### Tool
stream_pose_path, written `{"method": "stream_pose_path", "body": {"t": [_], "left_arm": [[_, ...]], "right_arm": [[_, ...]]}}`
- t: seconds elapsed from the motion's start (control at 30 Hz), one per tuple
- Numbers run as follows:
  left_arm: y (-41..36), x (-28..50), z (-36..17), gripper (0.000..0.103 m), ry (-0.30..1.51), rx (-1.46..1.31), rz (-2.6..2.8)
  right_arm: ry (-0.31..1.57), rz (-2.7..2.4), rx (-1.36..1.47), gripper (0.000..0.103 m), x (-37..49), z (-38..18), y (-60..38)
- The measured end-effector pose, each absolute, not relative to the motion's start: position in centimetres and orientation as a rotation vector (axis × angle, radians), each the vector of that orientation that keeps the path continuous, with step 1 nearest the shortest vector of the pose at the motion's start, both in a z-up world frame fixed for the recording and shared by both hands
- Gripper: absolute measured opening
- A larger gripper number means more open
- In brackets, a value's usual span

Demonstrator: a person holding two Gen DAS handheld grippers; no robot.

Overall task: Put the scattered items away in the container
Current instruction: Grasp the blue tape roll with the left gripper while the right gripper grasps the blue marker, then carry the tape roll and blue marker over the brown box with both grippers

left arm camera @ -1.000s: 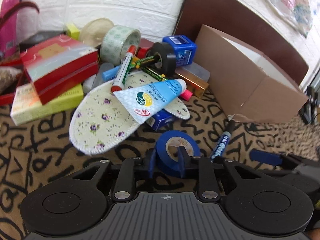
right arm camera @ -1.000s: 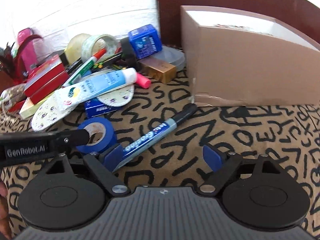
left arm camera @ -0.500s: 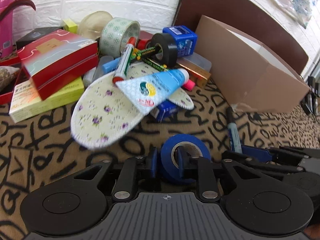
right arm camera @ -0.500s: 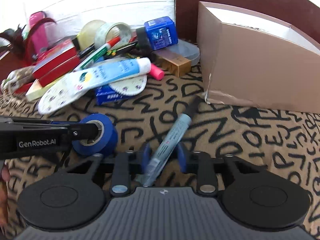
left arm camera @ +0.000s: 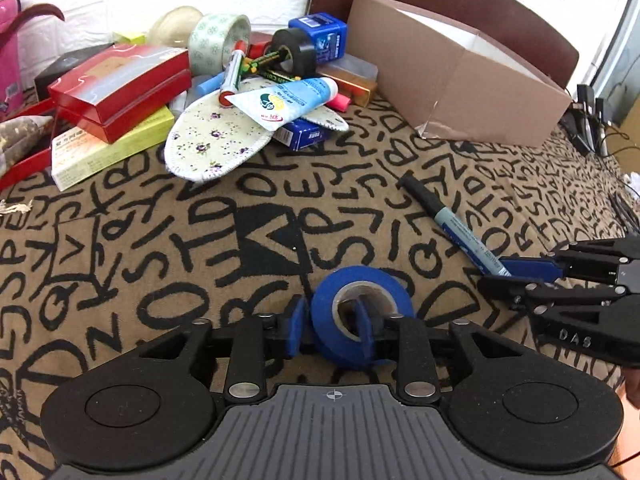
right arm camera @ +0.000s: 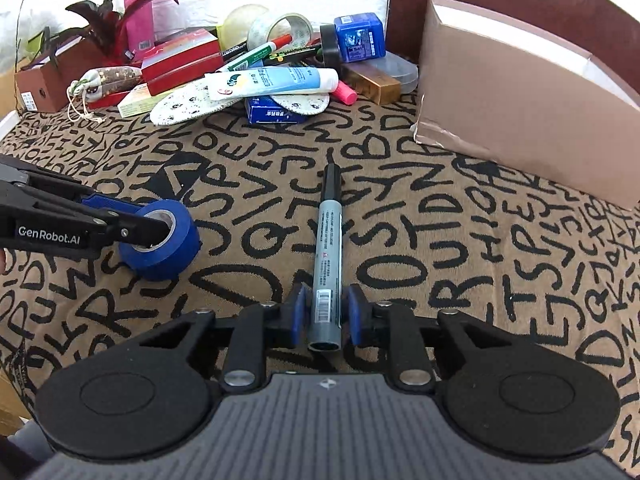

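A big brown cardboard box (right arm camera: 520,92) stands at the far right of the cloth with black letters (right arm camera: 440,240). To its left is a heap of things: a red box (left arm camera: 120,84), a flowery insole (left arm camera: 212,140), a blue and white tube (left arm camera: 288,100) and a clear tape roll (left arm camera: 218,40). Nearer, well apart from the heap, the left gripper (left arm camera: 332,330) has one finger inside the blue tape roll (left arm camera: 360,312) and one outside it, and its jaws are opening with a gap at the outer pad. The right gripper (right arm camera: 324,316) has the grey marker (right arm camera: 328,256) between its blue pads, and its jaws are opening a little.
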State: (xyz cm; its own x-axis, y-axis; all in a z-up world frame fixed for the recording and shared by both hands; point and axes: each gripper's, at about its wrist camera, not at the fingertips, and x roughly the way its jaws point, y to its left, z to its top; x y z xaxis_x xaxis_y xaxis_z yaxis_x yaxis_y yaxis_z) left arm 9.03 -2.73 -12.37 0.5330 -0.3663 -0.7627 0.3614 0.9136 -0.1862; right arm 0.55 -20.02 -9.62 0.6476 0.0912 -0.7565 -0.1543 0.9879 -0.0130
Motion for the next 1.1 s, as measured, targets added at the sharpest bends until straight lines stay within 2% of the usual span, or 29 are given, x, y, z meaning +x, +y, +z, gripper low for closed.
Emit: {"method": "stream_pose_path", "body": {"t": [0.07,0.13,0.17,0.2,0.3,0.4,0.43,0.47,0.5,0.57,0.63,0.67,0.77,0.83,0.97,1.1], "left_arm": [[-3.2,8.9,-12.4,0.048,0.903,0.021,-0.436],[-3.6,8.8,-12.5,0.041,0.896,0.066,-0.431],[-3.8,8.8,-12.5,0.027,0.894,0.085,-0.424],[-3.8,8.8,-12.4,0.023,0.894,0.096,-0.42],[-3.5,9.0,-12.6,0.022,0.9,0.085,-0.423],[-3.5,9.0,-12.7,0.039,0.889,0.092,-0.423],[-3.7,9.0,-12.8,0.04,0.883,0.096,-0.42],[-3.8,9.0,-12.8,0.039,0.879,0.105,-0.417],[-4.0,8.9,-12.8,0.032,0.876,0.116,-0.415],[-4.2,8.8,-12.8,0.024,0.874,0.13,-0.41],[-4.1,8.8,-12.8,0.024,0.874,0.12,-0.411],[-4.0,8.8,-12.9,0.029,0.874,0.112,-0.412],[-4.0,8.7,-13.0,0.032,0.861,0.105,-0.41],[-4.1,8.5,-13.0,0.028,0.852,0.109,-0.405],[-3.8,8.1,-12.6,0.016,0.851,0.073,-0.391],[-3.2,7.5,-12.0,0.015,0.855,0.034,-0.4]], "right_arm": [[0.85,0.134,-0.085,0.033,0.7,-9.7,-19.8],[0.848,0.134,-0.088,0.033,0.9,-9.9,-19.7],[0.849,0.136,-0.088,0.033,1.0,-9.9,-19.7],[0.85,0.137,-0.086,0.033,1.0,-9.9,-19.7],[0.854,0.137,-0.057,0.033,1.2,-9.9,-20.1],[0.849,0.136,-0.032,0.033,1.5,-10.1,-20.3],[0.845,0.136,-0.025,0.033,1.5,-10.1,-20.3],[0.84,0.135,-0.021,0.033,1.6,-10.2,-20.3],[0.834,0.133,-0.023,0.033,1.6,-10.2,-20.3],[0.823,0.131,-0.026,0.024,1.4,-10.3,-20.1],[0.818,0.128,-0.029,0.023,1.3,-10.3,-20.0],[0.817,0.126,-0.032,0.023,1.3,-10.3,-19.9],[0.813,0.122,-0.024,0.023,1.4,-10.4,-19.9],[0.811,0.123,-0.011,0.018,1.5,-10.4,-20.0],[0.813,0.14,0.094,0.018,1.1,-10.1,-20.8],[0.812,0.185,0.145,0.018,-0.2,-9.9,-21.0]]}}
